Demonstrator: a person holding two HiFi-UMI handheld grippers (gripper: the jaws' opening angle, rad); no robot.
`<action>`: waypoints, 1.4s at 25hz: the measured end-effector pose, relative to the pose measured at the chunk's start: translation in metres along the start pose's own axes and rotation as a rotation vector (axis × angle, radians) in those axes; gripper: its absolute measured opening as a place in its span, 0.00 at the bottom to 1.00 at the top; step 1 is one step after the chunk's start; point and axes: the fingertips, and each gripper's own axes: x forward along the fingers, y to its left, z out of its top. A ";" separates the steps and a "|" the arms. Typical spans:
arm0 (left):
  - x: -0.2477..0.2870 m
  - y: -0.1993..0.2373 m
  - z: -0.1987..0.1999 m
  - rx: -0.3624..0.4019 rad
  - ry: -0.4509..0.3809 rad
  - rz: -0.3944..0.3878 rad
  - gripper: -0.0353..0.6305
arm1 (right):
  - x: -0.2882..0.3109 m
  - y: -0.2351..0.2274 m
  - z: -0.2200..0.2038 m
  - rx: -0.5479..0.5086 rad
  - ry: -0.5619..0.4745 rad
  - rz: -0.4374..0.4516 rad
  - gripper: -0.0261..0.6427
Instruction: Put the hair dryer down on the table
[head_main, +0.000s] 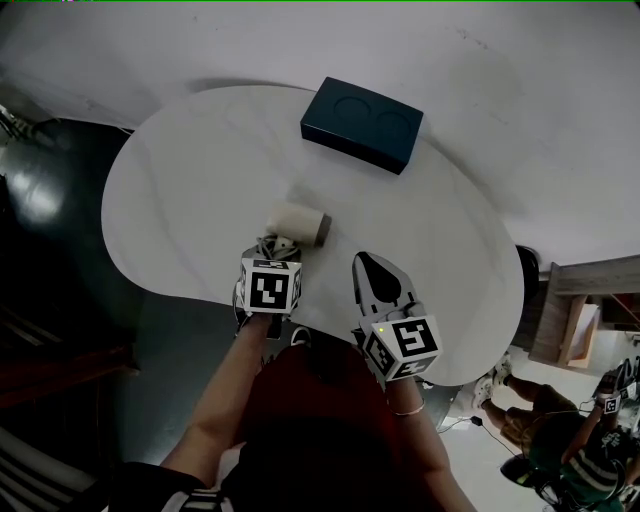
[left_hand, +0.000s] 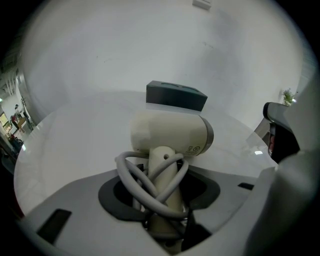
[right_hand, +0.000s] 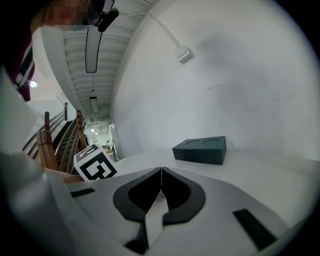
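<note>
A cream hair dryer (head_main: 298, 223) with a grey cord (left_hand: 146, 184) wound round its handle is over the near part of the white table (head_main: 190, 170). My left gripper (head_main: 271, 246) is shut on the handle (left_hand: 166, 186), and the barrel (left_hand: 170, 134) lies crosswise in front of the jaws, its grey nozzle end to the right. Whether the dryer touches the tabletop I cannot tell. My right gripper (head_main: 369, 262) hangs just to the right over the table's front edge, jaws shut with nothing between them (right_hand: 161, 172).
A dark blue box (head_main: 362, 123) with two round hollows in its top lies at the table's far side, also in the left gripper view as the box (left_hand: 176, 96). Off the table at the lower right are a wooden frame (head_main: 575, 305) and a seated person (head_main: 555, 425).
</note>
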 end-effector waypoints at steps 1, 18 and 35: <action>0.000 0.000 0.000 -0.001 -0.002 -0.004 0.35 | -0.001 0.000 0.001 -0.003 -0.002 0.000 0.06; -0.005 -0.001 -0.002 -0.047 -0.032 -0.068 0.43 | -0.010 0.006 0.003 -0.021 -0.005 -0.002 0.06; -0.005 -0.007 -0.002 0.019 -0.016 -0.094 0.51 | -0.019 0.010 -0.001 -0.016 -0.007 -0.018 0.06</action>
